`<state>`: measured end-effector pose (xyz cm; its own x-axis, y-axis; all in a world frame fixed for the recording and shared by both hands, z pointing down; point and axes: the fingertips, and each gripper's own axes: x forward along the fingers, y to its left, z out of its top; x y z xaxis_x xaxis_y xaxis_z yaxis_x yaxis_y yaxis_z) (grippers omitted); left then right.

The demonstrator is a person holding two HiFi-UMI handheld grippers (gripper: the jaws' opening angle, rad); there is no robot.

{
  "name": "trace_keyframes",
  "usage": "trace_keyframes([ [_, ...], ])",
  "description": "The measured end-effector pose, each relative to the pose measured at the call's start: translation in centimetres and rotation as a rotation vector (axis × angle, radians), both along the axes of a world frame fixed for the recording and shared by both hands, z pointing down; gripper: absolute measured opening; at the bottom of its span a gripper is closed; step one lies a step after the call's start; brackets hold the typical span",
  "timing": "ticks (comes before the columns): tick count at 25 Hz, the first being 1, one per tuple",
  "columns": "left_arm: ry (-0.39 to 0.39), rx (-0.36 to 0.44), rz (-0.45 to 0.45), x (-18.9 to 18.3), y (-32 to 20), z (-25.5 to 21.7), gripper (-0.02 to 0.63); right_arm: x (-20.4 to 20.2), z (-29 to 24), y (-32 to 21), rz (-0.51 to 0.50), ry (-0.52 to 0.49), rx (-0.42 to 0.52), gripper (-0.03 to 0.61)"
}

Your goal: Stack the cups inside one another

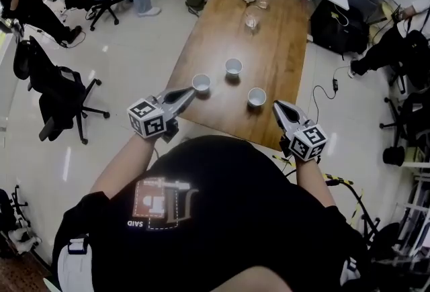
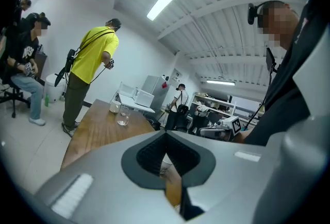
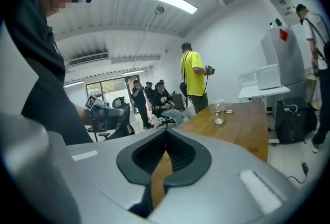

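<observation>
**Head view.** Three white cups stand apart on the bench (image 1: 275,49), none nested yet. The left cup (image 1: 201,82) is just beyond the left gripper (image 1: 190,91); whether they touch, I cannot tell. The right cup (image 1: 256,96) is near the right gripper (image 1: 277,105), slightly to its left, with a gap. The middle cup (image 1: 233,67) is farther out, between the two.
Judgement: this is the approach to the first pick. Open the fingers before closing in, straddle one cup wall at the rim, lift clear and lower it straight into the neighbour. The free gripper could steady the receiving cup, which looks light and may slide.

**Left gripper view.** The fingers (image 2: 147,158) meet tip to tip, empty. A white cup (image 2: 166,169) shows through the gap behind the tips, so the aim is on line. The head view shows neither the closure nor this alignment.

**Right gripper view.** The fingers (image 3: 142,156) are closed, holding nothing. Only bench (image 3: 247,130) wood shows through the gap, with no white cup ahead. Only the head view places the right cup off to the side.
</observation>
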<state>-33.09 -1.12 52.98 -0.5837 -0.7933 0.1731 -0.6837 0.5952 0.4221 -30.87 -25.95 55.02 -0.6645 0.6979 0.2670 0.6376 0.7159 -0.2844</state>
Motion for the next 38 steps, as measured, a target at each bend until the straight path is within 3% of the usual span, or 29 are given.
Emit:
trace_keyframes([
  [10,-0.017,-0.013,0.127,-3.0,4.3,1.3,0.002,-0.7,1.7,6.6,0.047,0.035,0.062,0.015],
  [15,-0.001,-0.001,0.144,-2.8,5.6,2.0,0.002,-1.1,2.7,10.6,-0.034,0.036,0.157,0.031],
  [21,0.026,-0.003,0.091,-1.7,7.8,2.5,0.002,-0.9,6.0,17.6,-0.253,0.021,0.294,0.063],
  [25,0.058,-0.02,0.036,-0.4,9.8,3.6,0.002,-1.6,8.3,21.3,-0.347,-0.001,0.386,0.068],
  [32,0.086,-0.035,-0.046,1.0,12.8,4.5,0.002,-3.6,11.5,24.7,-0.419,-0.024,0.535,0.084],
  [38,0.096,-0.028,-0.085,1.2,15.1,4.6,0.002,-6.0,14.6,25.5,-0.447,0.022,0.709,0.092],
])
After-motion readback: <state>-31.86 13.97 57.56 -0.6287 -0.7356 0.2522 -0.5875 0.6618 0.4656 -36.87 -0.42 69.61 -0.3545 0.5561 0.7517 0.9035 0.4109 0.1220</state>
